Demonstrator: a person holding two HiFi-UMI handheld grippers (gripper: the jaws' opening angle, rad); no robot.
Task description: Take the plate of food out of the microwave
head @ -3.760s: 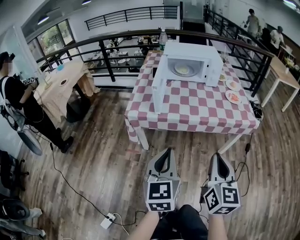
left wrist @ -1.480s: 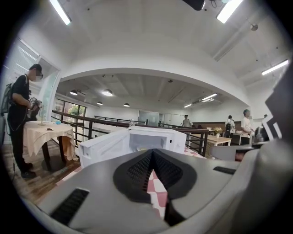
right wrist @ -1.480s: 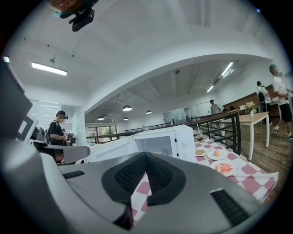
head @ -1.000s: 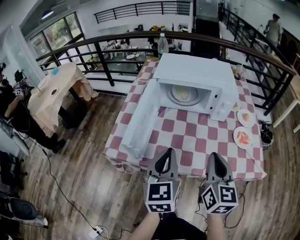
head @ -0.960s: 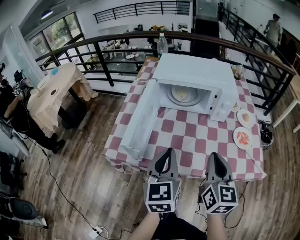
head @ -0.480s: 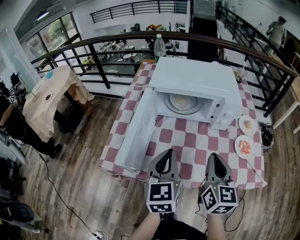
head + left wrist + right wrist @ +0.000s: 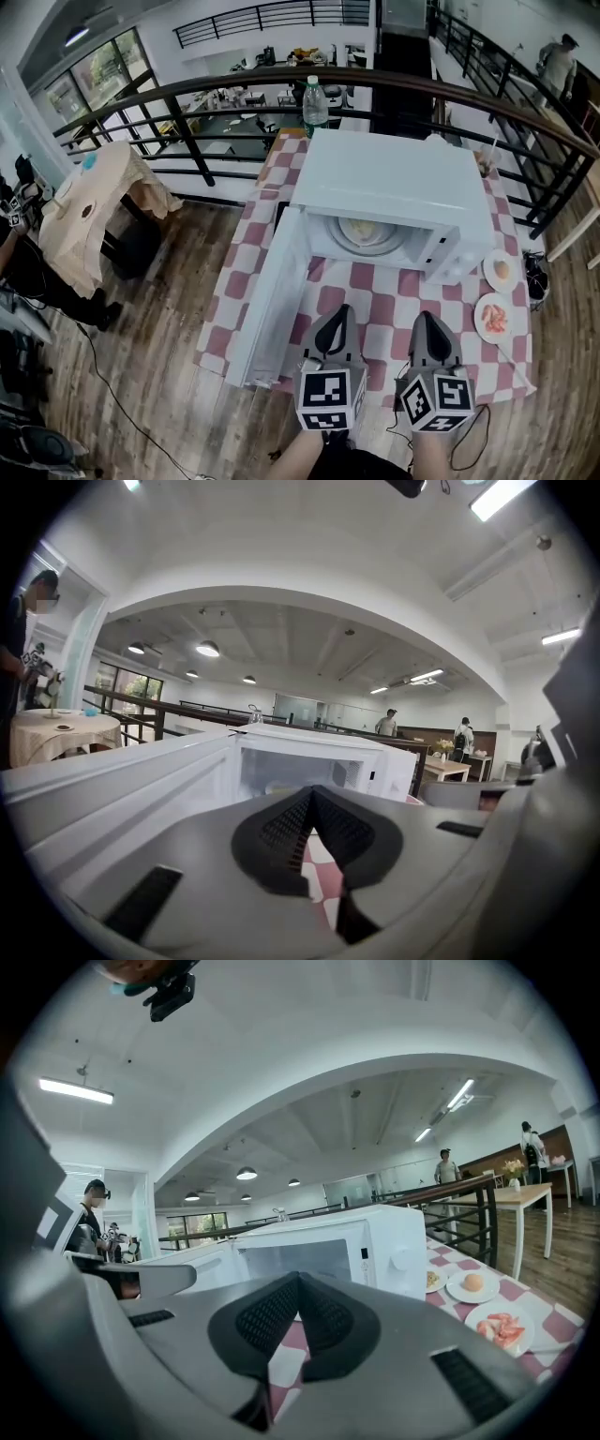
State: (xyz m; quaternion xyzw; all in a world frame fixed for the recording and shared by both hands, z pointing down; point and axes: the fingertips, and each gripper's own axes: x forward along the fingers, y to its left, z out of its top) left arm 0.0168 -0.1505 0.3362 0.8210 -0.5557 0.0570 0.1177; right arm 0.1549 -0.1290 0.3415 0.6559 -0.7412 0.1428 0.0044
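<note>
A white microwave [image 7: 380, 183] stands on the red-and-white checked table [image 7: 375, 291]. Its door [image 7: 270, 302] hangs open to the left. Inside on the turntable sits a plate of pale food [image 7: 366, 231]. My left gripper [image 7: 336, 321] and right gripper [image 7: 432, 323] hover side by side over the table's near edge, short of the opening. Both are shut with nothing between their pads. In the left gripper view the gripper [image 7: 312, 793] points at the open cavity [image 7: 302, 769]. In the right gripper view the gripper [image 7: 298, 1279] faces the microwave [image 7: 328, 1249] front.
Two small plates of food [image 7: 502, 272] [image 7: 494, 318] lie on the table right of the microwave. A water bottle [image 7: 315, 99] stands behind it, against a dark railing [image 7: 187, 131]. A cloth-covered round table [image 7: 89, 197] and a person are at the left.
Both grippers have moved forward together from the floor side to above the table's near edge. The microwave now looks larger and closer. Both stay shut.
</note>
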